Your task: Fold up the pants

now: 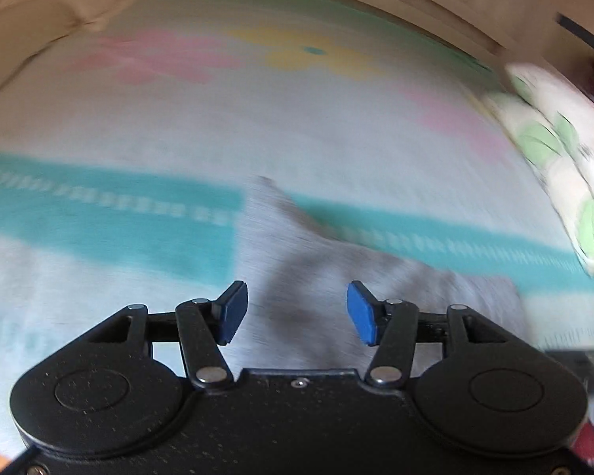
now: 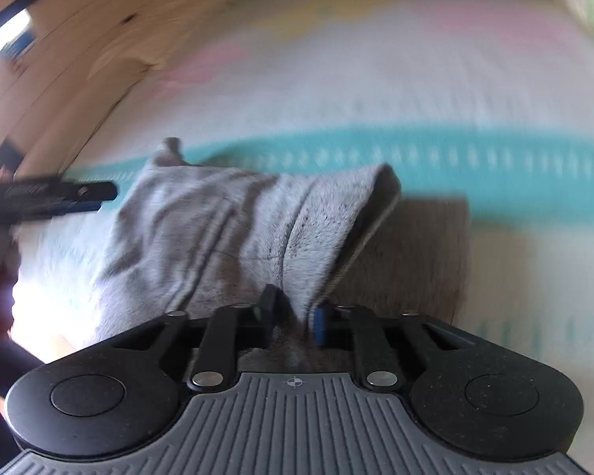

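Note:
The grey pants [image 2: 225,221] lie crumpled on the patterned bed sheet [image 2: 415,91]. My right gripper [image 2: 295,314] is shut on a fold of the grey pants and lifts it off the sheet, casting a shadow to the right. In the left wrist view my left gripper [image 1: 297,312] is open and empty, its blue pads [image 1: 233,310] spread above the grey pants [image 1: 336,277]. The left gripper also shows at the left edge of the right wrist view [image 2: 59,198]. Both views are motion-blurred.
The sheet [image 1: 257,118] has a teal band [image 1: 99,206], pink and yellow flowers. A wooden bed frame [image 2: 79,47] runs along the far side. A floral pillow [image 1: 566,158] lies at the right in the left wrist view.

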